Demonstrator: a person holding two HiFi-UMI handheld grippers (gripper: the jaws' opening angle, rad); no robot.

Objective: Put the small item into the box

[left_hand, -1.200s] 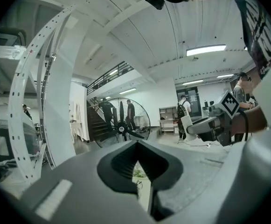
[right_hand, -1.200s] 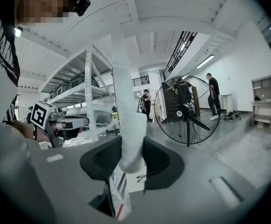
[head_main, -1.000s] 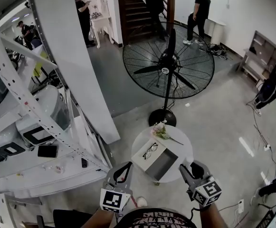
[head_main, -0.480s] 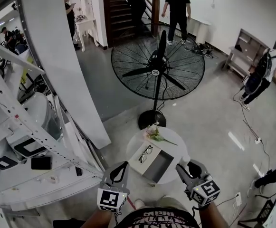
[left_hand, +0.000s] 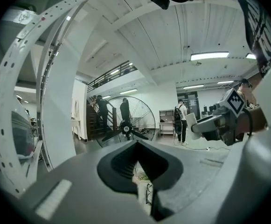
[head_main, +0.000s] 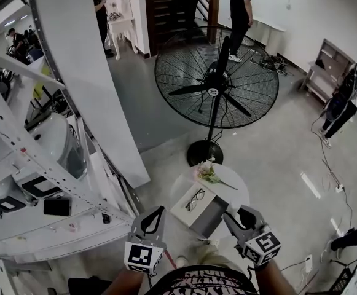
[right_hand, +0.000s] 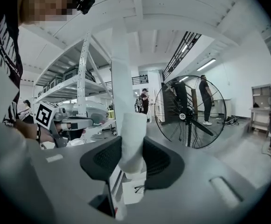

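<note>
Round white surface (head_main: 238, 189) ahead. White roll (right_hand: 131, 127) clamped in right gripper (right_hand: 131, 155); left gripper (left_hand: 136, 146) closed, empty. Transport step judged; release over box (head_main: 210, 214) needed.

no text can be read; the print on the person's shirt (head_main: 204, 283) is too blurred

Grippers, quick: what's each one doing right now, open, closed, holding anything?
Left gripper: jaws closed, nothing between them.
Right gripper: jaws closed on a white item.
</note>
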